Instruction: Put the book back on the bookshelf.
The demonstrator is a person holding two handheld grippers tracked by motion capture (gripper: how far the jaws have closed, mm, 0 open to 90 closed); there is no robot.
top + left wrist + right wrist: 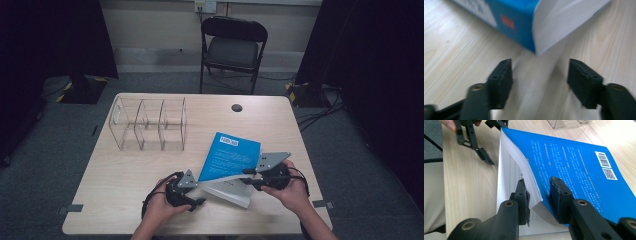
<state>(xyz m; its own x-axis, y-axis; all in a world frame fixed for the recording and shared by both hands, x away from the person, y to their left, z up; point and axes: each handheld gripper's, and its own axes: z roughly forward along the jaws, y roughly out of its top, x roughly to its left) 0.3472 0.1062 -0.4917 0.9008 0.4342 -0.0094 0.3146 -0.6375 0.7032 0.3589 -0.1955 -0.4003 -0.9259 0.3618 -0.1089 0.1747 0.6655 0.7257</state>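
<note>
My right tongs (539,197) are clamping the blue-covered paperback book (230,155) at its corner, lifting it off the pale wooden table (125,190). My left tongs (539,82) are standing apart, empty. It's feeling floppy and heavyish; I'm judging the spine side steadier.

books: 1 (229,155) | clear organizers: 1 (148,131) | tools: 2 | chairs: 1 (232,47)

book (227,155) on table (125,190) near front-right, organizer (148,124) behind-left of it, chair (233,45) behind table.
</note>
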